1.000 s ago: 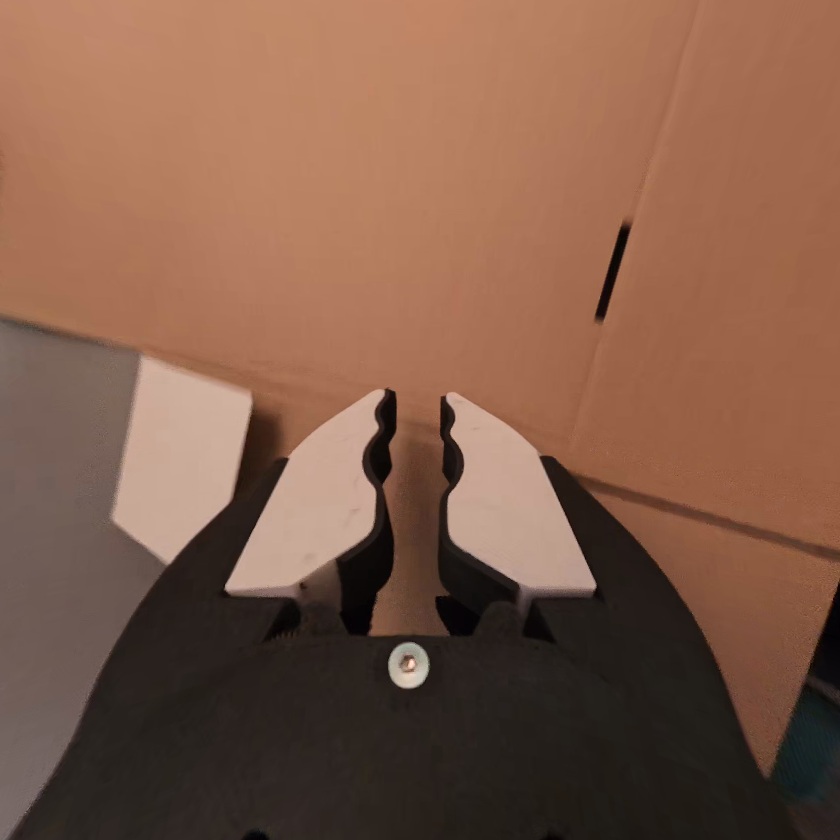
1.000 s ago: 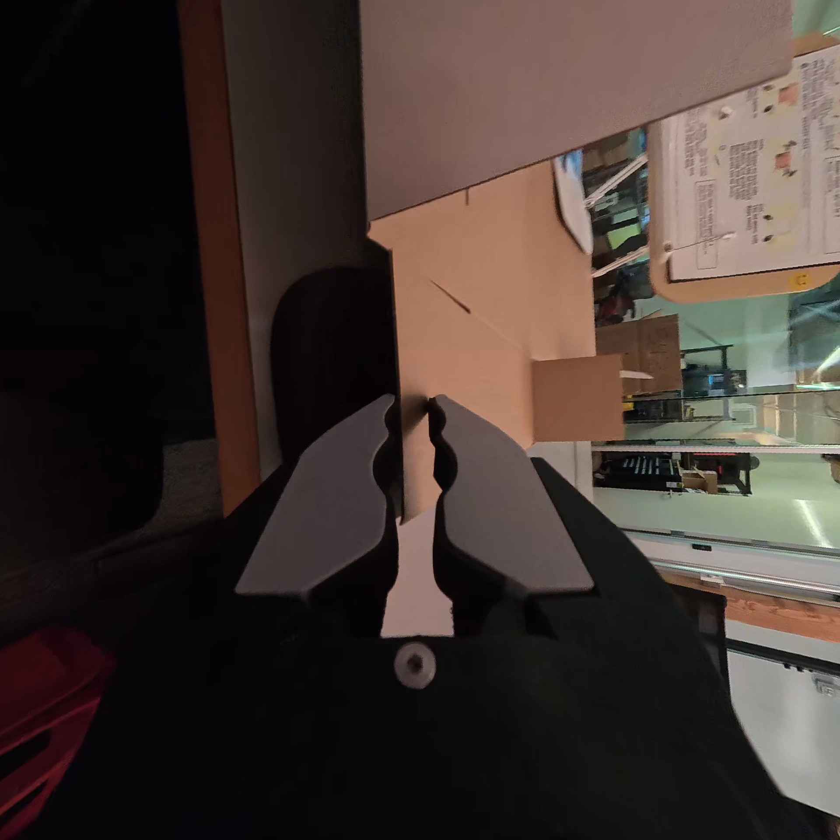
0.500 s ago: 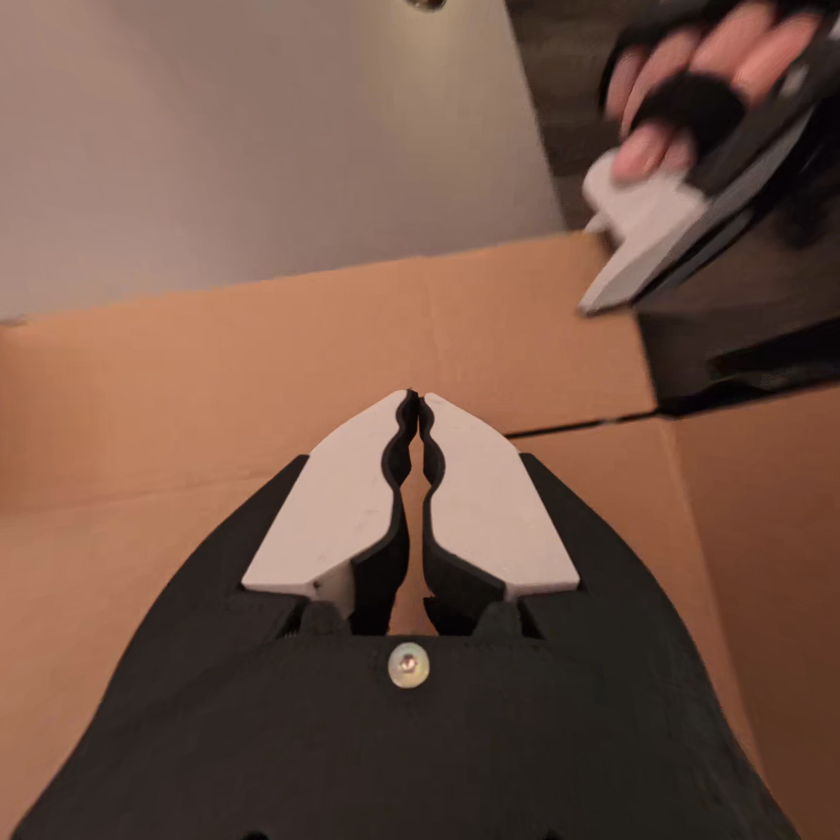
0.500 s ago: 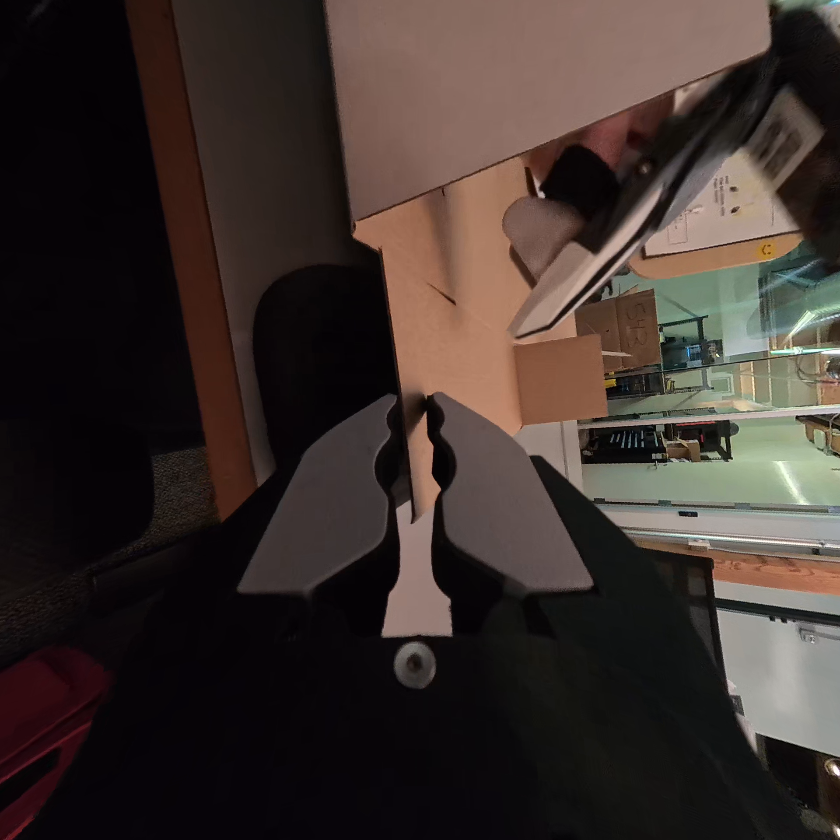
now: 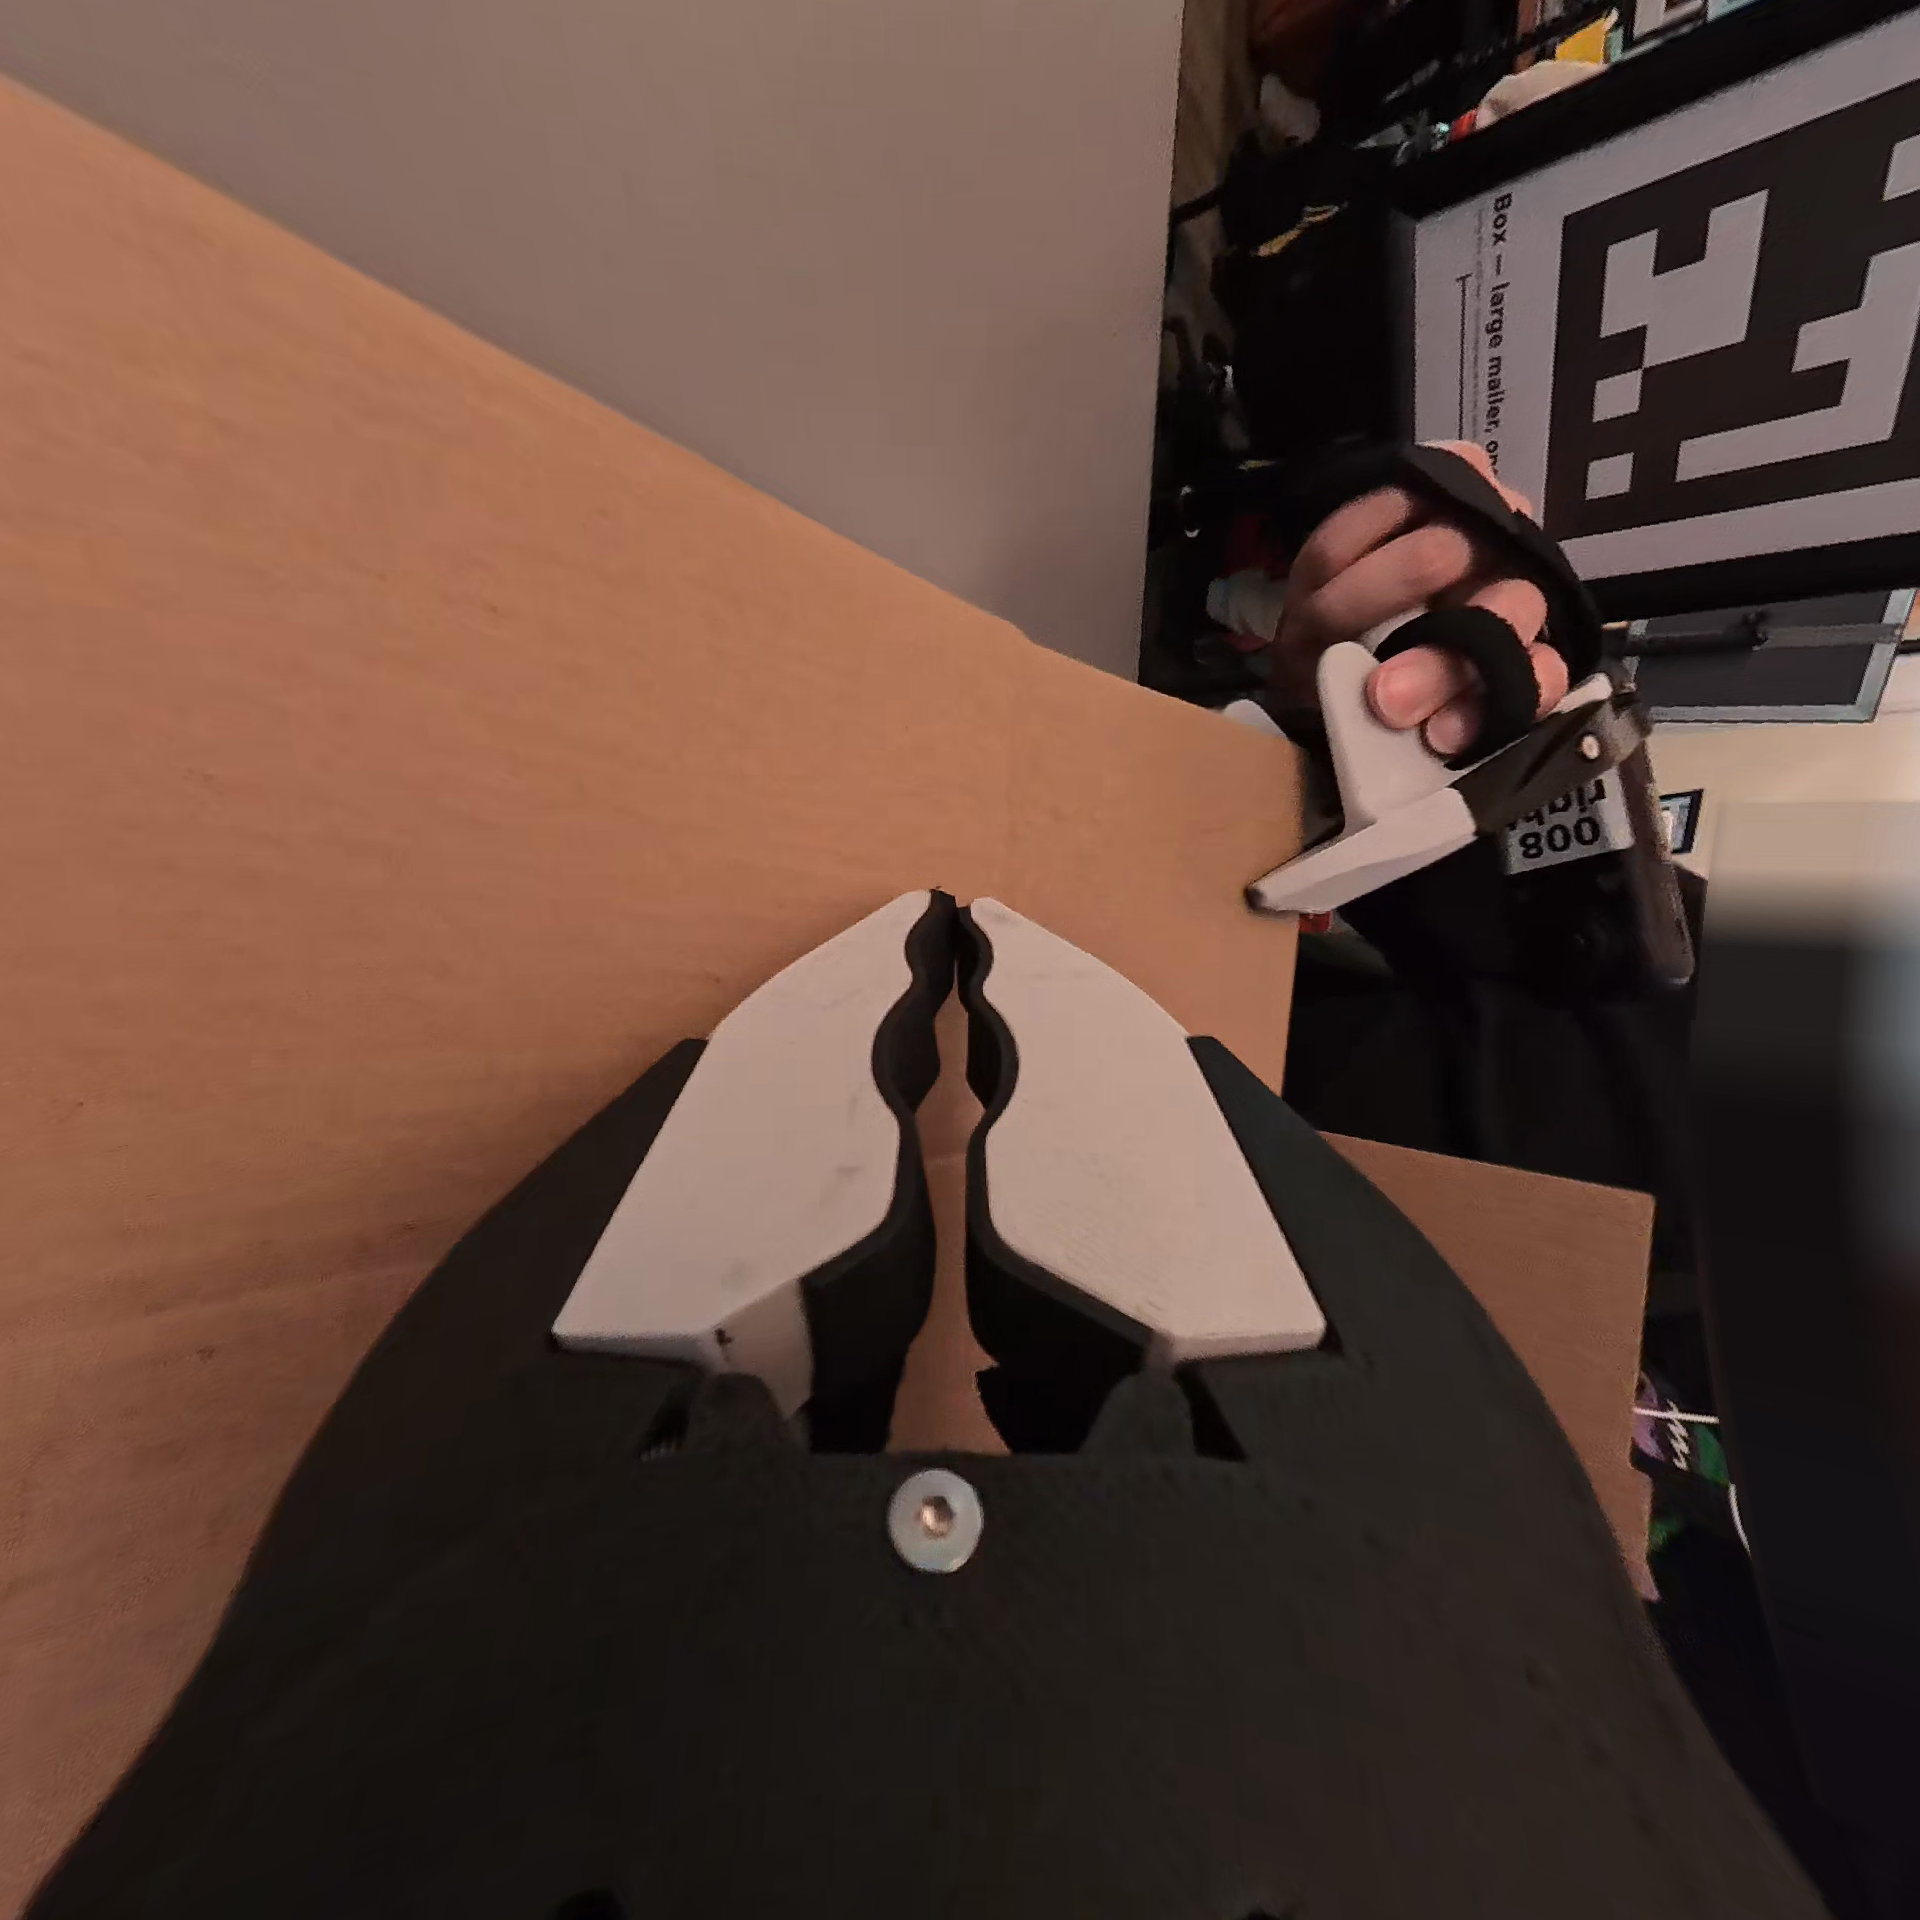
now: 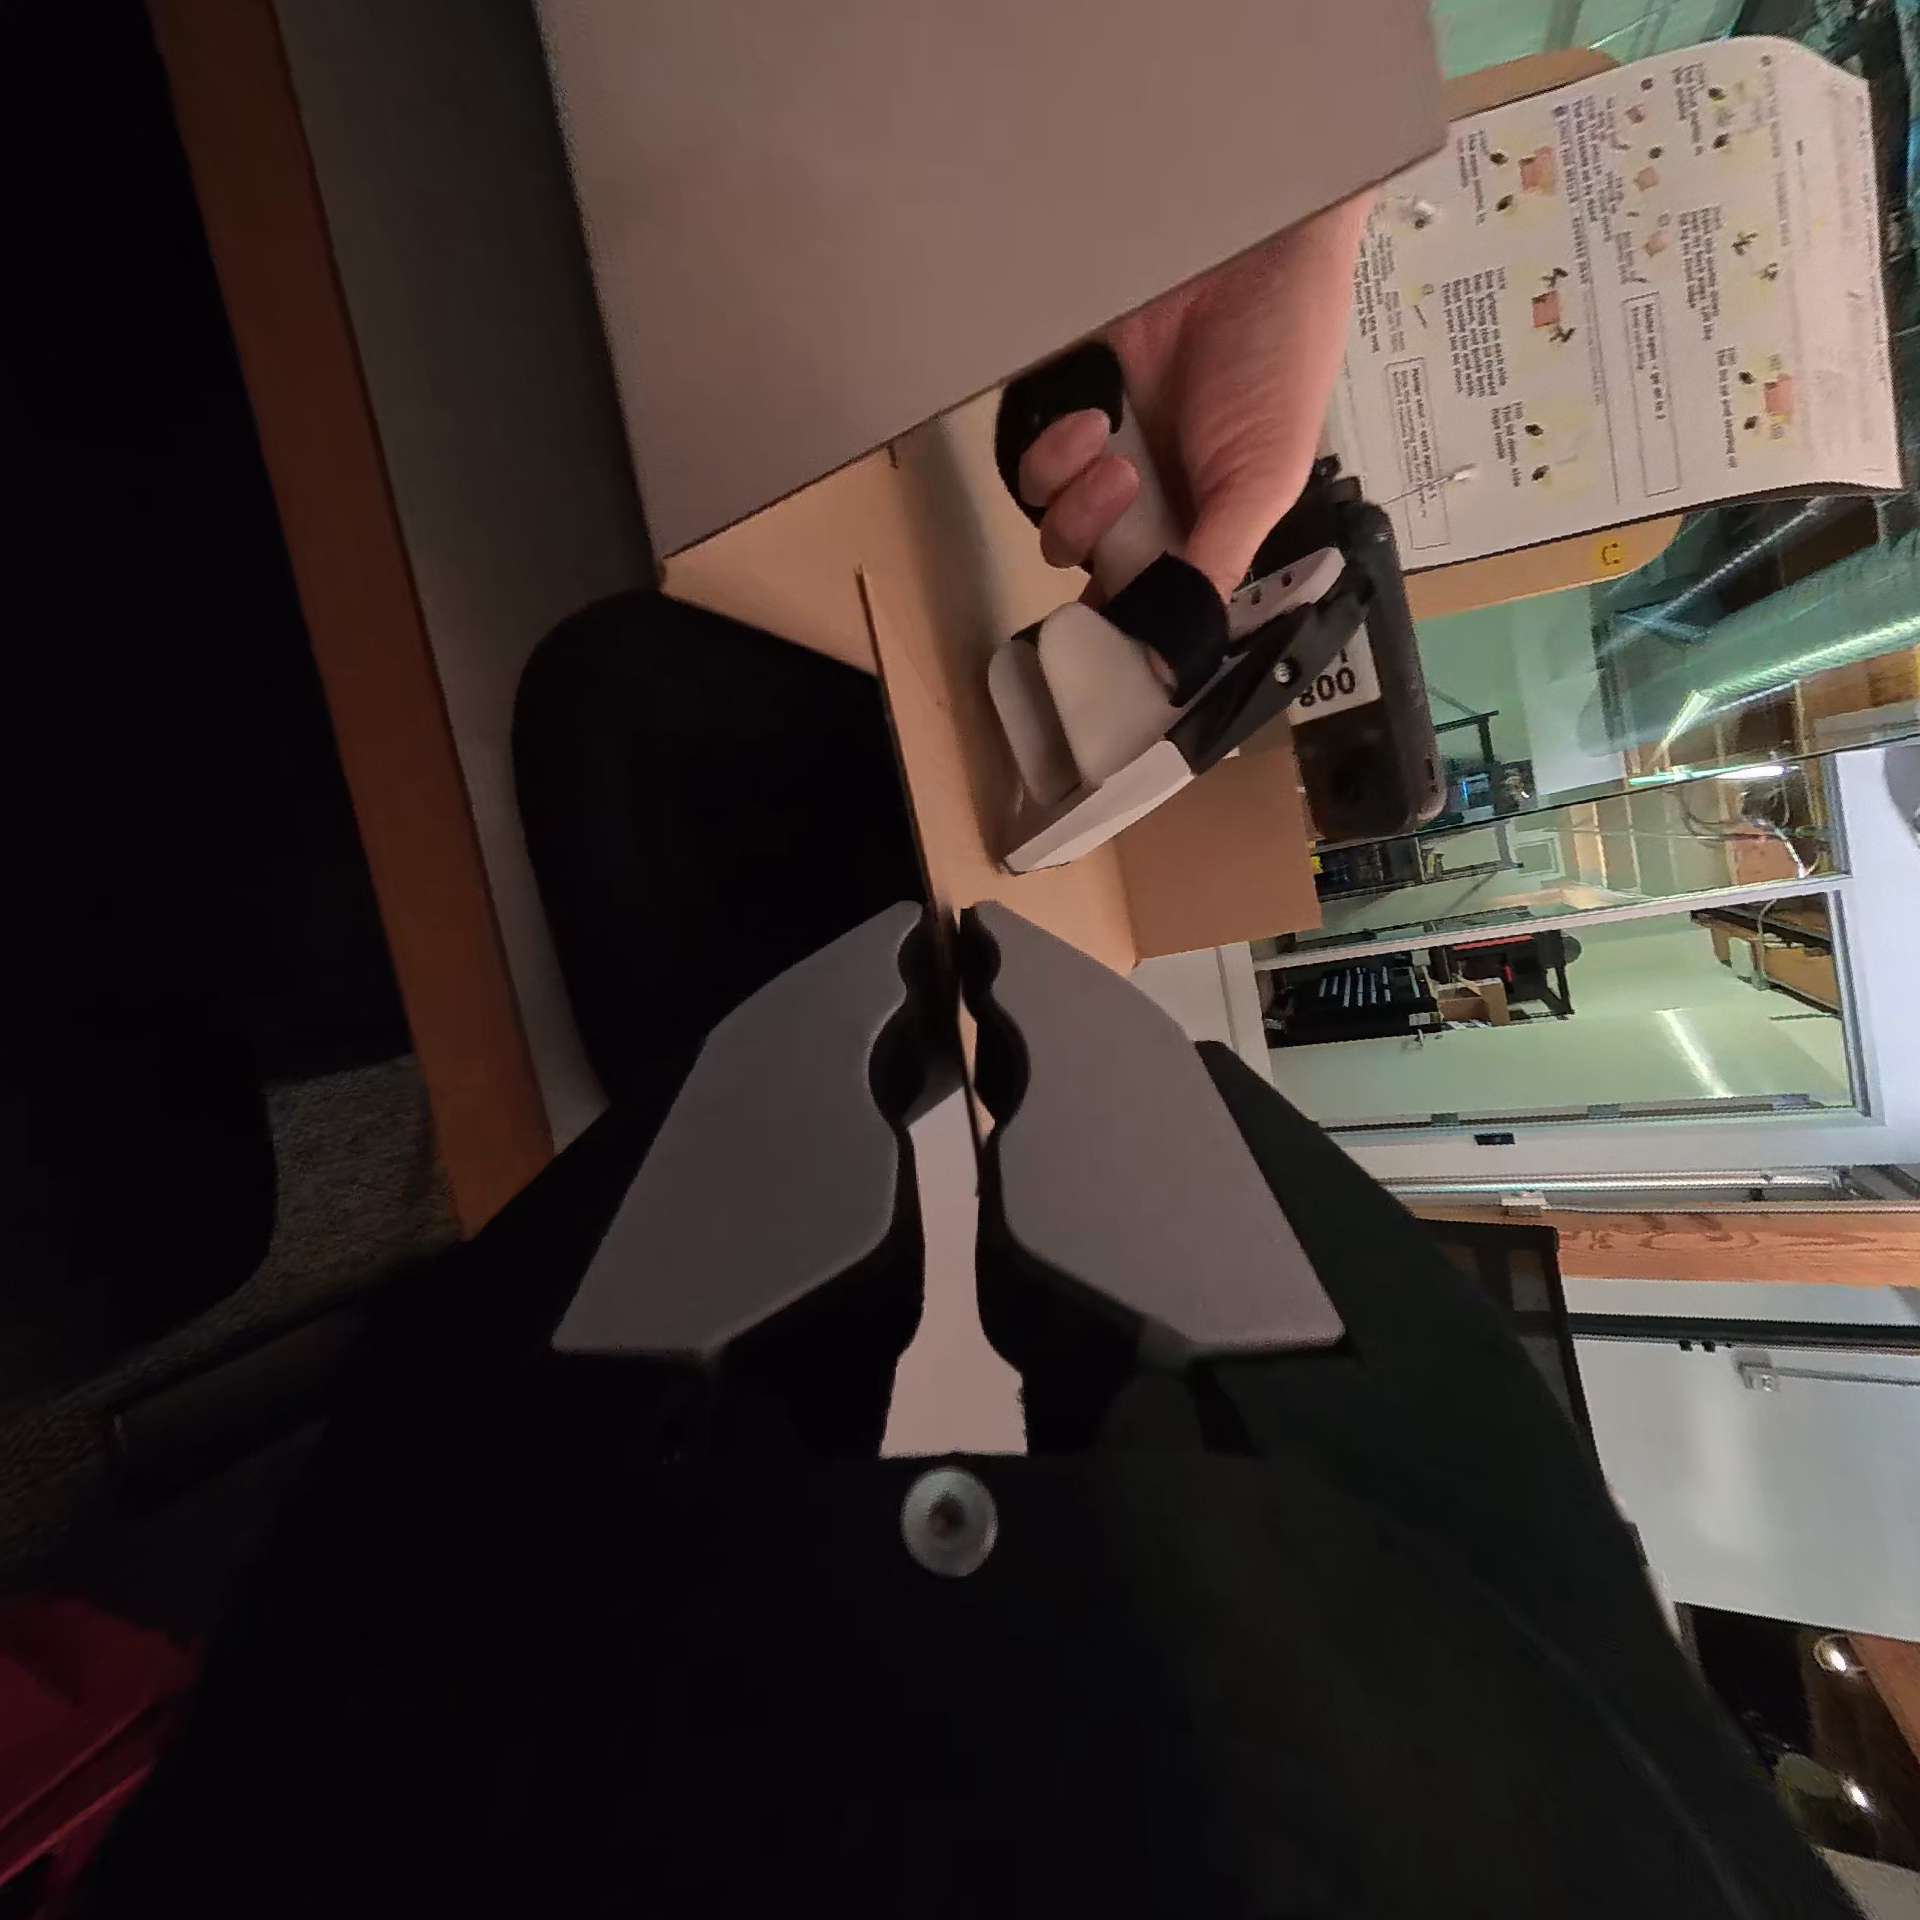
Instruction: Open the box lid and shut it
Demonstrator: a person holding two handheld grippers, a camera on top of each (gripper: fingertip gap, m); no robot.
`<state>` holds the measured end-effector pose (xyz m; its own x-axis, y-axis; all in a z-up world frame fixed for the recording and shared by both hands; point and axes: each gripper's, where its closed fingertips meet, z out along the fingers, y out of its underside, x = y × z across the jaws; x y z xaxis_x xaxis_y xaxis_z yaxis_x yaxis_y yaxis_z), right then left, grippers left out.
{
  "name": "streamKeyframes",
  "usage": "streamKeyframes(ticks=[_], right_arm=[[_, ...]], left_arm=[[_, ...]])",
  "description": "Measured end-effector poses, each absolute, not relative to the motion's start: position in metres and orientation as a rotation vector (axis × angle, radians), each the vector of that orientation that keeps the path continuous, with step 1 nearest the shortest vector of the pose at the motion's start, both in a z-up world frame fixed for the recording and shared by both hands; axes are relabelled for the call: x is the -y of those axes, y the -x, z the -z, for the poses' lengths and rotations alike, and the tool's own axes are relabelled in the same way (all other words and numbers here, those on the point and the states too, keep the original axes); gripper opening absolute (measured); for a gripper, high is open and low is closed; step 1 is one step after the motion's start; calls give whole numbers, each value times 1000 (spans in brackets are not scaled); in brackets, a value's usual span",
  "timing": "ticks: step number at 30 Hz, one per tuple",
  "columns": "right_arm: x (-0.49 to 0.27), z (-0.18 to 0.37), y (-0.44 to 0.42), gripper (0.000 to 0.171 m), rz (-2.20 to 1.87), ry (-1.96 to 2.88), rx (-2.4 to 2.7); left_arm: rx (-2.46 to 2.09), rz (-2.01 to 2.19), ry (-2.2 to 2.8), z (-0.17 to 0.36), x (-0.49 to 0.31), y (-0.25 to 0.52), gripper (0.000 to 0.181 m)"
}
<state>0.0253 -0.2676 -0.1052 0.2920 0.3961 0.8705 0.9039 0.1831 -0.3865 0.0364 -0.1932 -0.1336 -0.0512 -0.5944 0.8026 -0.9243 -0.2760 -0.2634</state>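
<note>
The brown cardboard box lid stands raised and fills the left wrist view. My left gripper is shut with nothing between its pads, its tips close to the lid's face. My right gripper, held by a hand, sits at the lid's right edge. In the right wrist view the lid runs edge-on as a thin dark line between the pads. My right gripper is shut on that edge. The left gripper shows there with its tips at the lid's brown face.
A small cardboard side flap sticks out beside the lid, and another cardboard part lies lower right. A black-and-white marker board and an instruction sheet hang behind. A grey panel is above.
My left gripper shut on air and swung from the box's side up to the raised lid's face. My right gripper's pads drew closer on the lid edge.
</note>
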Motion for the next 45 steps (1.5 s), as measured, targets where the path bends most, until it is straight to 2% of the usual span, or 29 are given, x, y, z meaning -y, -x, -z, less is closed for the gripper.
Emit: streamKeyframes(ticks=[8, 18, 19, 23, 31, 38, 42, 45], right_arm=[[231, 66, -40, 15, 306, 1506, 1203], [165, 59, -51, 25, -416, 1707, 1050], [161, 59, -52, 34, -506, 1719, 1000], [146, 67, -59, 52, -786, 1739, 805], [144, 80, -61, 46, -1299, 1777, 639], [130, 92, -63, 43, -1517, 1840, 520], [126, 96, -64, 42, -1539, 1866, 490], [119, 102, -65, 41, -1481, 1908, 496]], left_arm=[[1708, -1233, -1805, 137, 192, -38, 0], [1733, -1273, -1782, 136, 191, -38, 0], [1727, -1277, -1779, 136, 191, -38, 0], [1692, -1285, -1786, 135, 191, -38, 0], [1689, -1271, -1858, 136, 174, -38, 0], [1605, -1307, -1997, 135, 158, -37, 0], [1393, -1569, -2176, 104, 124, -32, 0], [1542, -1723, -2243, 77, 108, -19, 0]])
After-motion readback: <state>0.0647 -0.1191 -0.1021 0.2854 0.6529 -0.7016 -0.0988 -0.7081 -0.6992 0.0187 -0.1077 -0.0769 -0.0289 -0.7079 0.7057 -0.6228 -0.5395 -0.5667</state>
